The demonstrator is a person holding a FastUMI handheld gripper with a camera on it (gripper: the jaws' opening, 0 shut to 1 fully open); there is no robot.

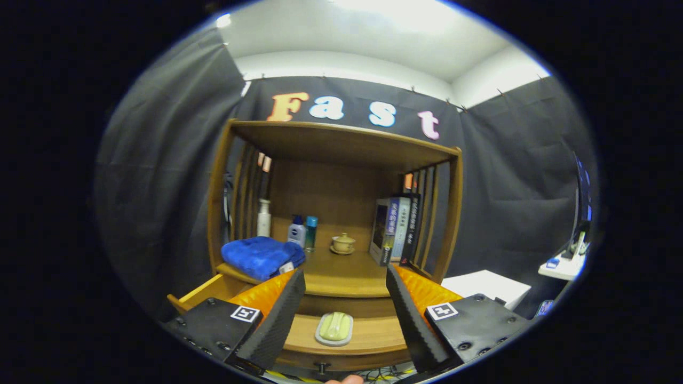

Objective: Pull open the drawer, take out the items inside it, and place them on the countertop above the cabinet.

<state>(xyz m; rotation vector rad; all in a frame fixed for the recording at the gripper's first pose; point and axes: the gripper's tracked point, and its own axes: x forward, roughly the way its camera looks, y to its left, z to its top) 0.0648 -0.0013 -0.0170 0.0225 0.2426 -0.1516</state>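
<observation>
Gripper [346, 290] released above open drawer [368, 341], soap dish [334, 328] inside, blue towel [261, 257] on countertop [347, 274]

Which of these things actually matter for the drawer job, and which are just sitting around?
Part of the job:
open drawer
soap dish inside it, between the open jaws
countertop
gripper

Just lying about:
blue towel
bottles
lidded teacup
books
</observation>
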